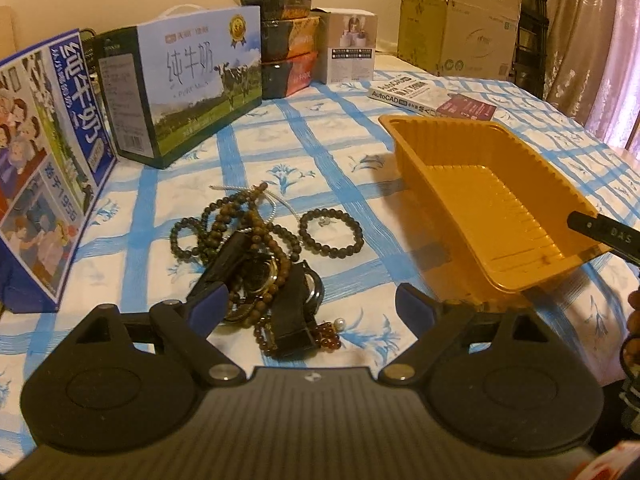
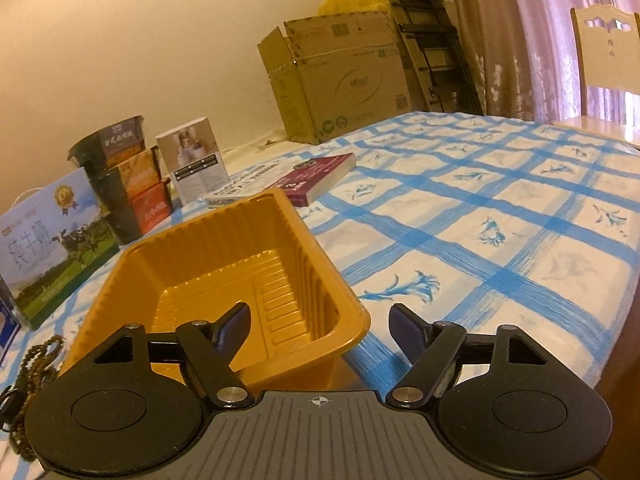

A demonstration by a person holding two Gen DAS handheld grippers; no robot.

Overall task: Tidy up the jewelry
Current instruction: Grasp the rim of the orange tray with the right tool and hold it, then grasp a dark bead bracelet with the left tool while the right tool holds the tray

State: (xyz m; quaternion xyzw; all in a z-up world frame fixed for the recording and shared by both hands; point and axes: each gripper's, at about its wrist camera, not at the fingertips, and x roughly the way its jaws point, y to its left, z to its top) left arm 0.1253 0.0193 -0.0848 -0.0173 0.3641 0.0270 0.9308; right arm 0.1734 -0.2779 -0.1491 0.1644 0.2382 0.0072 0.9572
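A tangled heap of beaded bracelets [image 1: 256, 248] and a wristwatch [image 1: 260, 276] lies on the checked counter [image 1: 320, 152], beside the orange plastic tray [image 1: 480, 200]. The left gripper [image 1: 308, 300] hovers over the heap with its fingers spread wide. The right gripper [image 2: 320, 328] is likewise wide open at the tray's near corner.

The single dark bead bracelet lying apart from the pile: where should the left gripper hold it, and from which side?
Grip the near arc of the dark bead bracelet from above, one finger inside the ring. It lies flat, separate from the tangled pile, and the left gripper is open.
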